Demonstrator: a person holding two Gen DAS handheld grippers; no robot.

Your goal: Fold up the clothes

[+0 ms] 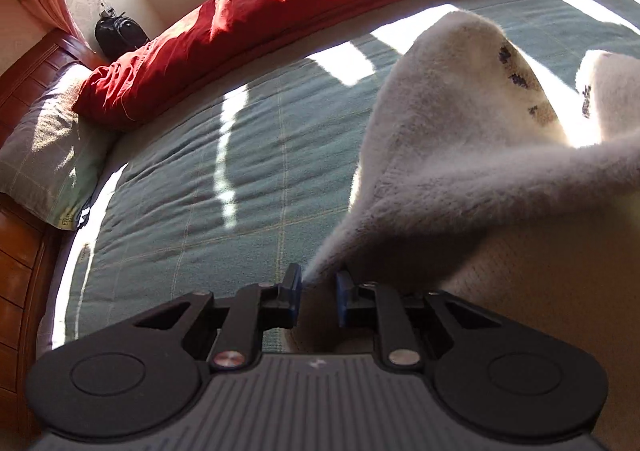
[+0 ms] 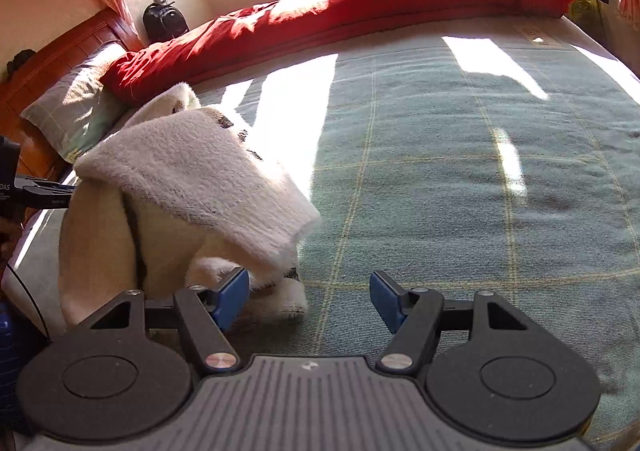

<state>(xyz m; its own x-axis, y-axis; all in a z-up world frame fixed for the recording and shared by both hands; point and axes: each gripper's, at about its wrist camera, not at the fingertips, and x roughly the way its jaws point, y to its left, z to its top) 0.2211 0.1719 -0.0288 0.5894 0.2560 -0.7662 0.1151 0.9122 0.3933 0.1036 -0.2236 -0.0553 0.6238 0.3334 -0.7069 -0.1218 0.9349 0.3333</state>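
Only a thin corner of the sweater (image 1: 460,139) sits pinched in the left gripper (image 1: 318,293), so it could slip free over the bed (image 2: 440,171) near its left edge, while the right gripper (image 2: 310,297) gapes wide and empty.

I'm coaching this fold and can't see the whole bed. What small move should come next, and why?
Probably carry the lifted part across and lay it flat. The left hand-held gripper is pinching the fuzzy white sweater, which hangs raised over the green blanket; the right hand-held gripper is open, holding nothing.

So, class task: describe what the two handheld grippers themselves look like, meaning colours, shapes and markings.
Both the left gripper and the right gripper look alike: black linkage arms with silver pivot pins, round black discs at each side, a grey ribbed body bearing a small pale logo, and flat blue pads on the fingers.
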